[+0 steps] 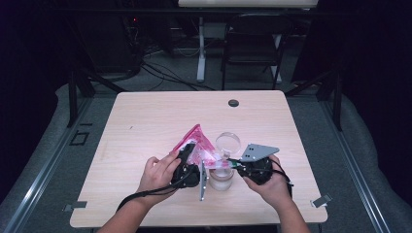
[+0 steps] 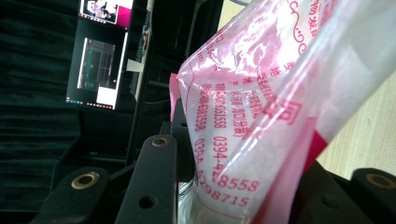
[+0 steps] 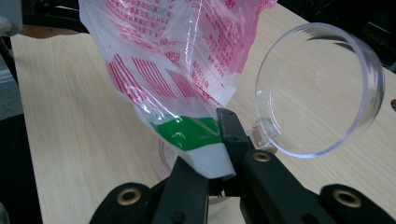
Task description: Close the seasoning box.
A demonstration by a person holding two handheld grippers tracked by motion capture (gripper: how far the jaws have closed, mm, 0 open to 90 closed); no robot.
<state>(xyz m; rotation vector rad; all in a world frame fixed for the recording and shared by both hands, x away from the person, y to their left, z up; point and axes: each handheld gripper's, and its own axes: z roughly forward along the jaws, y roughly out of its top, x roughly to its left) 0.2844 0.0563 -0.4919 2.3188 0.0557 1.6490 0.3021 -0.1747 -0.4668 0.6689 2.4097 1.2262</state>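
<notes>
Right gripper view is showing the right gripper [image 3: 219,154] with its jaws pressed together on the lower corner of a pink-printed plastic bag [image 3: 177,60], pinching the film just below a green patch. The bag is rising up and away from the jaws, tilted over the pale wooden table [image 3: 79,116]. Just beside the jaws, to their right, a clear round lid [image 3: 322,88] is standing open on its hinge, tilted upward.

In the left gripper view, the left gripper [image 2: 233,186] is clamping the same bag [image 2: 261,93] between its black jaws; the film with red digits is bulging out between them, so the jaws are standing partly apart around the bag's bulk.

In the high view, the left gripper [image 1: 188,167] and the right gripper [image 1: 245,167] are facing each other near the front middle of the table [image 1: 145,121], each in one of the person's hands, with the bag [image 1: 197,143] stretching between them and sloping up toward the left gripper's far side. A clear jar [image 1: 221,177] is standing on the table directly under the bag's lowered corner, between the two grippers, its open lid [image 1: 228,142] leaning back behind it. A small dark disc [image 1: 233,103] is lying well apart near the far edge.
</notes>
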